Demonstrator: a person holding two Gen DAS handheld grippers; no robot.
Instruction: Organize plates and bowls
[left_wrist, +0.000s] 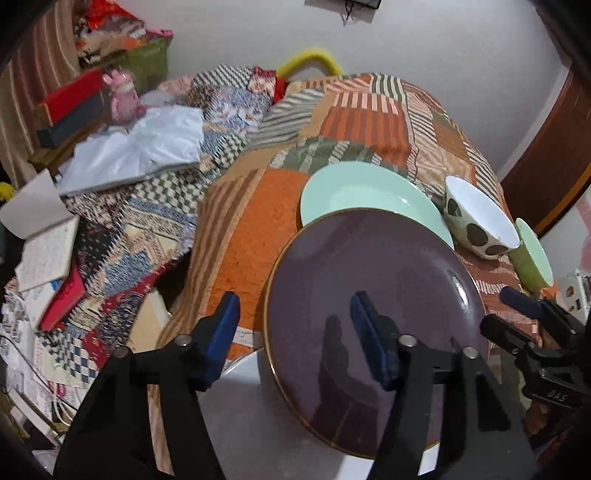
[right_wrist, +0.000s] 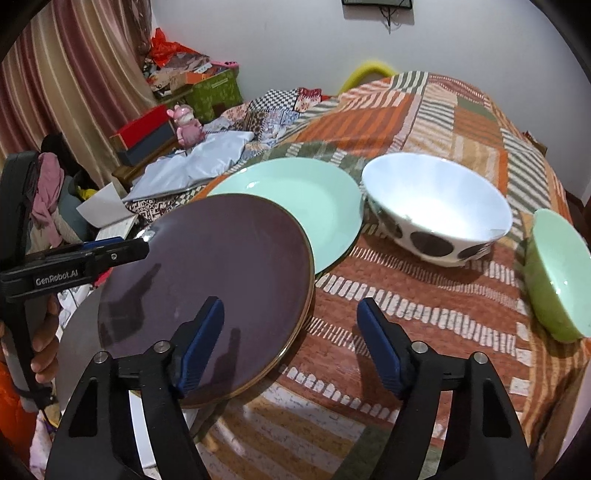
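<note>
A dark purple plate lies tilted on a white plate at the bed's near edge, its far rim overlapping a mint green plate. A white bowl with dark spots and a green bowl sit to the right. My left gripper is open, straddling the purple plate's left rim; it shows in the right wrist view. My right gripper is open over the plate's right rim; it shows in the left wrist view.
The dishes rest on a patchwork quilt on a bed. To the left lie a white cloth, books and papers, boxes and a pink figurine. A curtain hangs behind.
</note>
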